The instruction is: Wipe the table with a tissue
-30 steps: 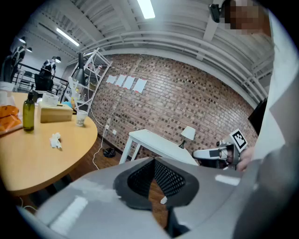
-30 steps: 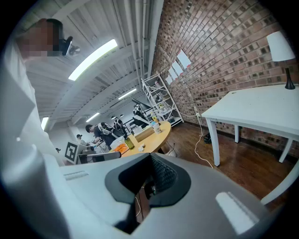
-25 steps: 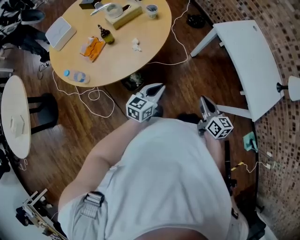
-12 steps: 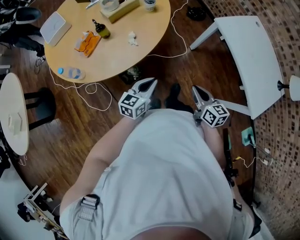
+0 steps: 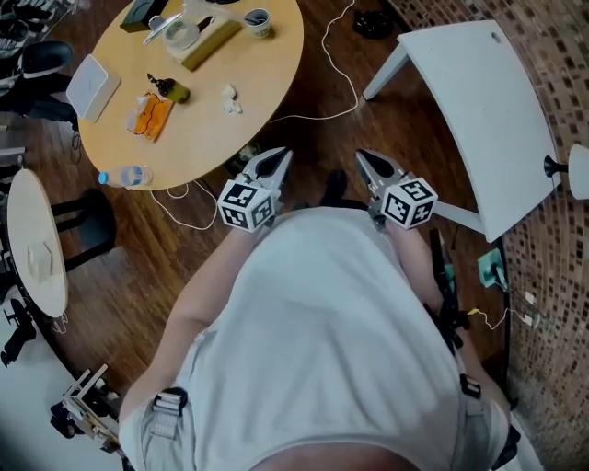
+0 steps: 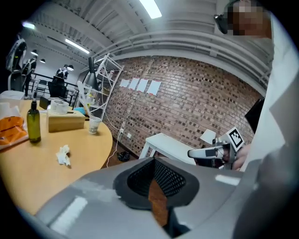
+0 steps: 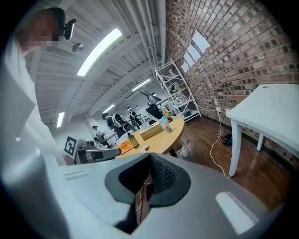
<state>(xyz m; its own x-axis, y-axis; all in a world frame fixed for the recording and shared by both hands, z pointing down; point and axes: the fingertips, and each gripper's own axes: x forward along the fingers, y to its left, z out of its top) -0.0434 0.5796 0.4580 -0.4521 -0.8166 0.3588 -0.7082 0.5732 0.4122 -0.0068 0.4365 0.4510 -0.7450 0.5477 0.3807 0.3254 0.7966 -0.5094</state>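
Note:
A crumpled white tissue (image 5: 230, 97) lies on the round wooden table (image 5: 248, 83), a little in from its near edge. It also shows in the left gripper view as the tissue (image 6: 63, 155) and, small, in the right gripper view as the tissue (image 7: 145, 148). My left gripper (image 5: 276, 158) hangs over the wood floor just off the table's edge, jaws shut and empty. My right gripper (image 5: 365, 158) is level with it, farther right, between the round table and the white table. Its jaws are also together with nothing in them. Neither gripper touches the tissue.
On the round table stand a tissue box (image 5: 198, 37), a paper cup (image 5: 257, 18), a green bottle (image 5: 170, 89), an orange packet (image 5: 150, 112), a white pad (image 5: 92, 85) and a water bottle (image 5: 129, 175). A white table (image 5: 479, 110) stands at right. White cables (image 5: 198, 198) trail on the floor.
Both grippers have moved forward, closer to the round table's edge, and stand nearer each other. The table has slid left in the head view. Both pairs of jaws stay together.

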